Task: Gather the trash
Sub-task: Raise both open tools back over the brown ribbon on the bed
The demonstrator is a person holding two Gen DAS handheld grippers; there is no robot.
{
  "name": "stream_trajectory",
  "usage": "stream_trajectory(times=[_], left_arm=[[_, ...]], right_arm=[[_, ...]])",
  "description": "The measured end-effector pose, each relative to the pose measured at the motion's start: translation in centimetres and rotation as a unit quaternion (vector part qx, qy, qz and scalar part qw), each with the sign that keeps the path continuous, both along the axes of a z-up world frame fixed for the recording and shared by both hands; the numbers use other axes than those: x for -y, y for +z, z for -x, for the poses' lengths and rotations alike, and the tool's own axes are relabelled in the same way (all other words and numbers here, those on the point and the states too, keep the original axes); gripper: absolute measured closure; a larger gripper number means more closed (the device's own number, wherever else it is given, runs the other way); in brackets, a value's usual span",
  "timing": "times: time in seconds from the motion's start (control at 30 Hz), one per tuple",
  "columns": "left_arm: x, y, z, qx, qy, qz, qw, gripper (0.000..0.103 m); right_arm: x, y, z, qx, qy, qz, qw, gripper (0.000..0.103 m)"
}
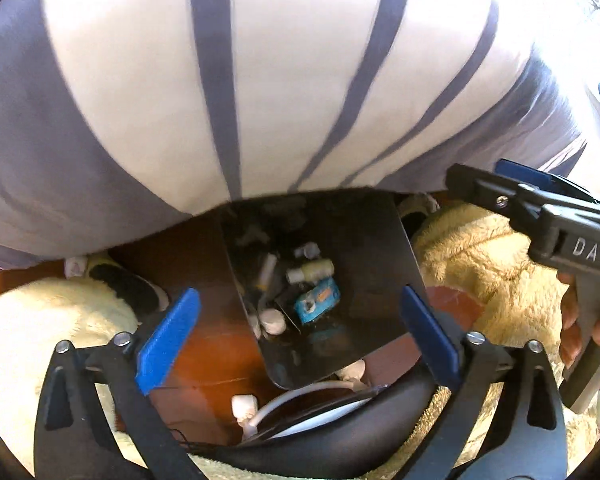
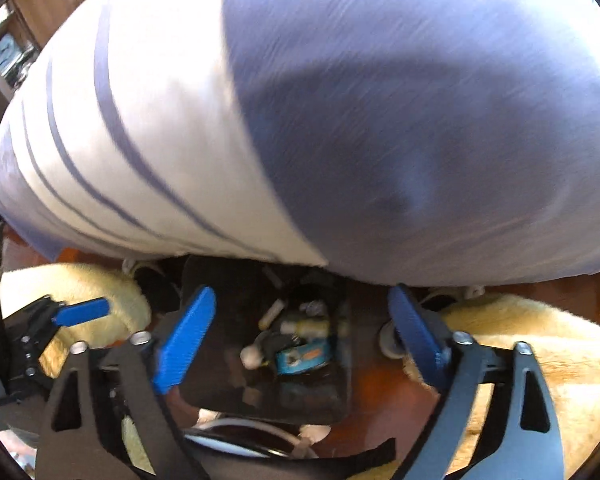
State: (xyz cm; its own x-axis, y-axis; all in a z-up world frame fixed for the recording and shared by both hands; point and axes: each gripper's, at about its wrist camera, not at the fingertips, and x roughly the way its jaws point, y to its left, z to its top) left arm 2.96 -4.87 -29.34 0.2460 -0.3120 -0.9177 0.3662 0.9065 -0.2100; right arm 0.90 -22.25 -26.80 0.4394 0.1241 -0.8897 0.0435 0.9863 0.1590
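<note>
A dark rectangular trash bin (image 1: 380, 260) stands on the floor below both grippers. In it lie a blue packet (image 1: 316, 300), a small pale bottle (image 1: 312, 270) and white scraps (image 1: 272, 320). My left gripper (image 1: 300, 336) is open, its blue pads wide apart over the bin with nothing between them. My right gripper (image 2: 300, 338) is open as well, above the same bin (image 2: 228, 292) and blue packet (image 2: 304, 356). A large white fabric bulk with grey-blue stripes (image 1: 300, 80), blurred, fills the upper part of both views and hides the bin's far edge.
Fuzzy cream fabric (image 1: 492, 264) flanks the bin on both sides, over a red-brown wooden floor (image 1: 196, 280). A white cable (image 1: 300, 392) lies near the bin's front. A hand (image 1: 580, 320) holds the right gripper's handle. The left gripper (image 2: 80, 312) shows at the right wrist view's left edge.
</note>
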Motion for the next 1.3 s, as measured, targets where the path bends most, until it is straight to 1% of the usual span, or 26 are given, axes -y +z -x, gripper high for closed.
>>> stream_trajectory(times=[0.17,0.27,0.33,0.37,0.47,0.53,0.67,0.8,0.97,1.13,1.3], left_arm=[[-0.3,3.2,0.6,0.035,-0.001,0.007,0.9994,0.008],[-0.3,6.0,1.2,0.061,-0.004,0.024,0.9978,0.008],[-0.7,8.4,1.6,0.089,-0.002,0.039,0.9953,0.008],[-0.9,9.3,1.8,0.100,0.000,0.041,0.9942,0.008],[-1.8,12.6,1.9,0.140,0.013,0.048,0.9888,0.008],[-2.5,14.7,1.4,0.167,0.023,0.048,0.9845,0.008],[-3.5,17.6,-0.2,0.204,0.040,0.038,0.9775,0.008],[-4.5,19.2,-2.9,0.222,0.061,0.027,0.9728,0.008],[-5.5,20.3,-6.9,0.231,0.084,0.011,0.9693,0.008],[-6.0,20.6,-10.8,0.232,0.094,-0.002,0.9681,0.008],[-6.2,20.1,-14.4,0.228,0.100,-0.013,0.9684,0.008]], right_arm=[[1.5,2.0,0.4,0.025,-0.019,-0.011,0.999,0.008],[2.2,3.1,0.8,0.037,-0.027,-0.024,0.999,0.008],[2.6,4.5,1.2,0.055,-0.031,-0.022,0.998,0.008],[2.7,5.9,1.4,0.075,-0.028,-0.013,0.997,0.008],[2.8,9.0,2.0,0.115,-0.026,0.002,0.993,0.008],[3.0,11.8,2.0,0.150,-0.026,0.013,0.988,0.007],[3.1,16.6,0.5,0.202,-0.012,0.032,0.979,0.004],[3.3,19.0,-2.3,0.215,0.002,0.039,0.976,0.004],[3.5,20.6,-6.8,0.214,0.012,0.036,0.976,0.004],[2.2,20.3,-10.8,0.203,0.025,0.039,0.978,0.004],[1.4,19.8,-15.1,0.191,0.032,0.037,0.980,0.004]])
